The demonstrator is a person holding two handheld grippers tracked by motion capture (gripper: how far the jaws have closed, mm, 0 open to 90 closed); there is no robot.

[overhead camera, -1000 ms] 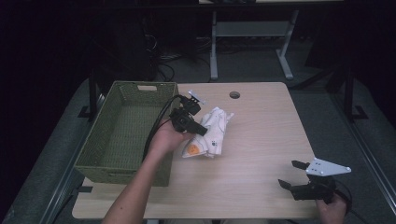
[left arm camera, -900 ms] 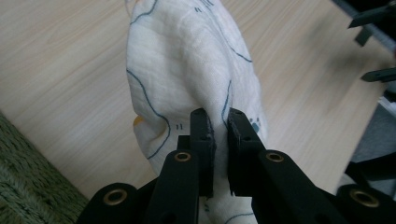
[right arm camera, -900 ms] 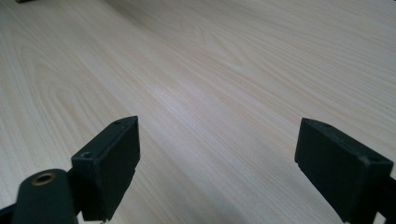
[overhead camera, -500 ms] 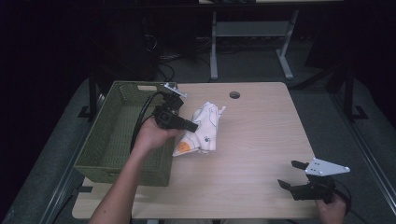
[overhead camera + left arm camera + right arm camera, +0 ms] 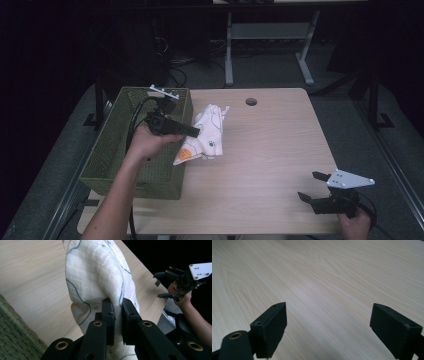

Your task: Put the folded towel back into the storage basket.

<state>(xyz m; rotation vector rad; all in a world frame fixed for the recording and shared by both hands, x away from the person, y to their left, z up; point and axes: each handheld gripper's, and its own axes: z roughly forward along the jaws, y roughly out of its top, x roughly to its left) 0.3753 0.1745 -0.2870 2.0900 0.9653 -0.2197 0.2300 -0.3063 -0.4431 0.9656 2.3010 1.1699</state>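
Your left gripper (image 5: 117,312) pinched a fold of the cloth (image 5: 205,135), with the basket (image 5: 107,150) rim just beside it. Your right gripper (image 5: 328,325) hung spread over bare table (image 5: 324,277).

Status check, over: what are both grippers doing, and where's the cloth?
Left gripper shut on white cloth, lifting it beside green basket. Right gripper open, idle over bare table. Nothing in the way.

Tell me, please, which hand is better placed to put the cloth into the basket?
Left: its tongs are shut on the cloth right beside the basket; the right tongs sit open at the table's far corner.
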